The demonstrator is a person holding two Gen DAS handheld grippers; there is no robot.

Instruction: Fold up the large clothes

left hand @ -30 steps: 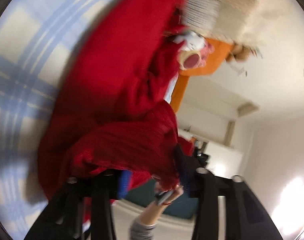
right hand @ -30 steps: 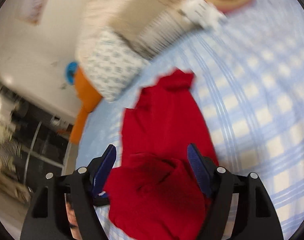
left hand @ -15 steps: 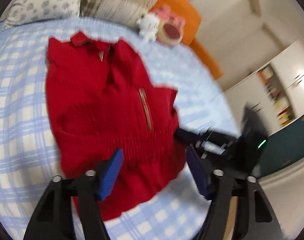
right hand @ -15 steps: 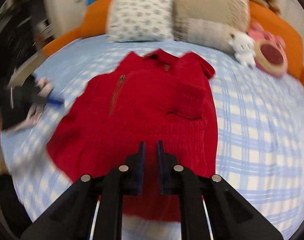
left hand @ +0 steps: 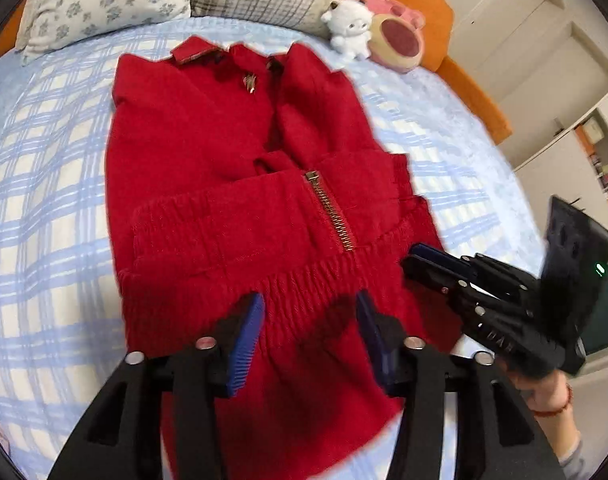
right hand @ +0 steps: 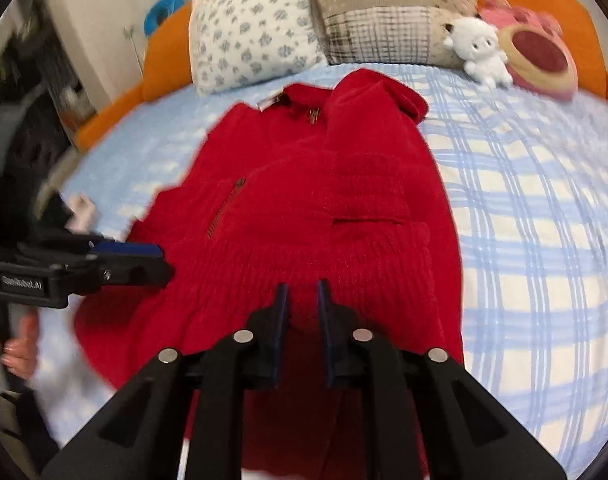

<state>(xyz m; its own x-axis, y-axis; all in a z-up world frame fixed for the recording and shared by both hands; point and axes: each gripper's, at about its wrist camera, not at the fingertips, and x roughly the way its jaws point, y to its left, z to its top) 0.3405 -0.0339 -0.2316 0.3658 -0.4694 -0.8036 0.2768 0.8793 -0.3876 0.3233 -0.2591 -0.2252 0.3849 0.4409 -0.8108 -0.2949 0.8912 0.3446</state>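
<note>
Checked bedsheet (left hand: 44, 184) carries the red jacket (left hand: 208, 152) straight ahead of both grippers, left gripper (left hand: 310, 316) spread open over the hem, right gripper (right hand: 301, 304) nearly shut, maybe pinching hem, so uneven pulling could skew the fold.

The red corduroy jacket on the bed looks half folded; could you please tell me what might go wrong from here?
1. The red corduroy jacket lies bunched, its ribbed hem doubled up over the brass zipper; pulling now could lock in a crooked fold.
2. The right gripper is nearly closed on the hem while the left gripper is open, so one-sided tension may skew the jacket.
3. The hem end overhangs the edge of the blue checked bedsheet and could slide off.
</note>
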